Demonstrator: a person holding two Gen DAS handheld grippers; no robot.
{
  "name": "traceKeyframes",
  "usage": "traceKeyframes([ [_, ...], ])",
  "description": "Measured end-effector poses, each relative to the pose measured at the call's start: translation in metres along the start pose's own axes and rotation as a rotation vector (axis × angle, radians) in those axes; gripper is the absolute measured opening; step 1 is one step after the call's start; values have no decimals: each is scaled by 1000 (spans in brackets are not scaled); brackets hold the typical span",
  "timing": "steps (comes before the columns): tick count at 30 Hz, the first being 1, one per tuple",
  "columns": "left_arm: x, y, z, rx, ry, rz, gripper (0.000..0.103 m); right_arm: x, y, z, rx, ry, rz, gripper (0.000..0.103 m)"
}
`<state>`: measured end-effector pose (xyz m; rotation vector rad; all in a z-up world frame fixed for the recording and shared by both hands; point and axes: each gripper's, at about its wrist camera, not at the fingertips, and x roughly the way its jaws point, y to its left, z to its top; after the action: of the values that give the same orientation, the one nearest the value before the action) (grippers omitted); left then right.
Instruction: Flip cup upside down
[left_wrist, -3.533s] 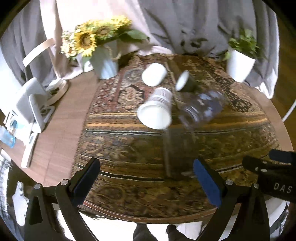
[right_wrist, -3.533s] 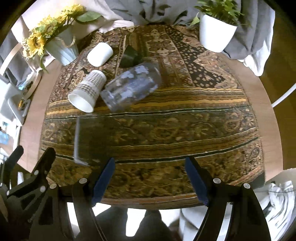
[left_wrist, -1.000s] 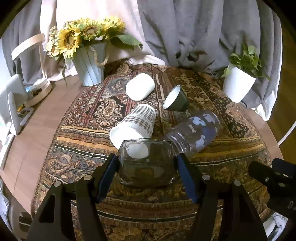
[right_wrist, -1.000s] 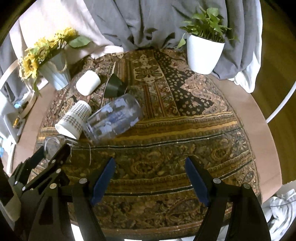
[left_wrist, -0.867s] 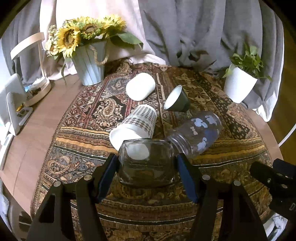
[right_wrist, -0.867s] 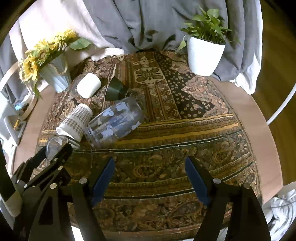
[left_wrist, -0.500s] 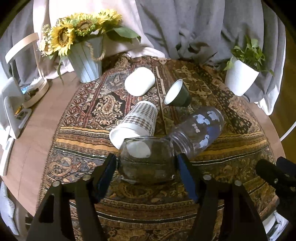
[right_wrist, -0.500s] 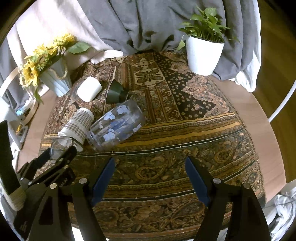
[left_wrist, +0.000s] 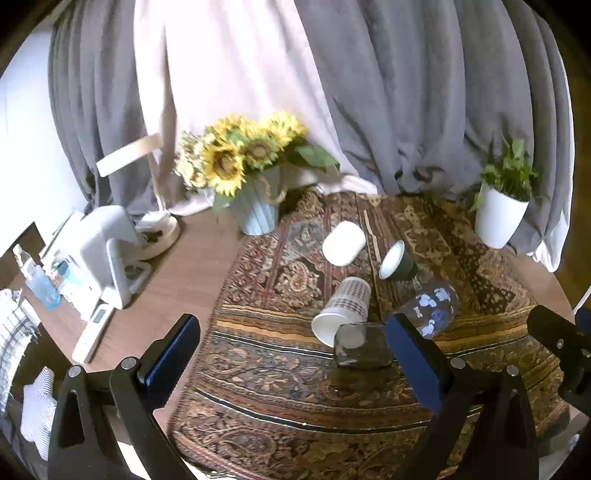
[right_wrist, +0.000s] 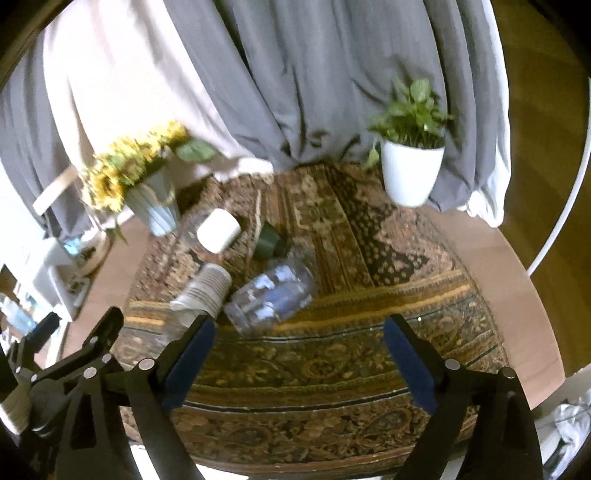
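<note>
A small clear glass cup (left_wrist: 362, 345) stands on the patterned cloth (left_wrist: 280, 373), released, just ahead of my left gripper's right finger; whether it is mouth-down I cannot tell. My left gripper (left_wrist: 291, 354) is open, empty, pulled back and raised. The glass shows faintly in the right wrist view (right_wrist: 183, 317), partly hidden behind a finger. My right gripper (right_wrist: 297, 363) is open and empty above the cloth's front.
A checked paper cup (left_wrist: 341, 310), a white cup (left_wrist: 343, 243), a dark green cup (left_wrist: 397, 260) and a clear printed jar (left_wrist: 432, 308) lie on their sides. A sunflower vase (left_wrist: 255, 214), a potted plant (left_wrist: 498, 218) and a white appliance (left_wrist: 107, 243) stand around.
My left gripper opened and let go of the glass cup, then drew back and up. The glass stays on the cloth. The right gripper also rose and tilted up.
</note>
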<state>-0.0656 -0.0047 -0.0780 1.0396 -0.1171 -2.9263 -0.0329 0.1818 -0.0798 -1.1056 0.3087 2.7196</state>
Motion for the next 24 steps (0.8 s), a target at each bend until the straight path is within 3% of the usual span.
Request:
traceKeyframes([
  [7,-24,15,3,-31,-14,0,103,-28,8,0,-15,-54,48,97],
  [24,-51,35,1,-17,-68,10,103,-63,34,-8,-71,-139,47,97],
])
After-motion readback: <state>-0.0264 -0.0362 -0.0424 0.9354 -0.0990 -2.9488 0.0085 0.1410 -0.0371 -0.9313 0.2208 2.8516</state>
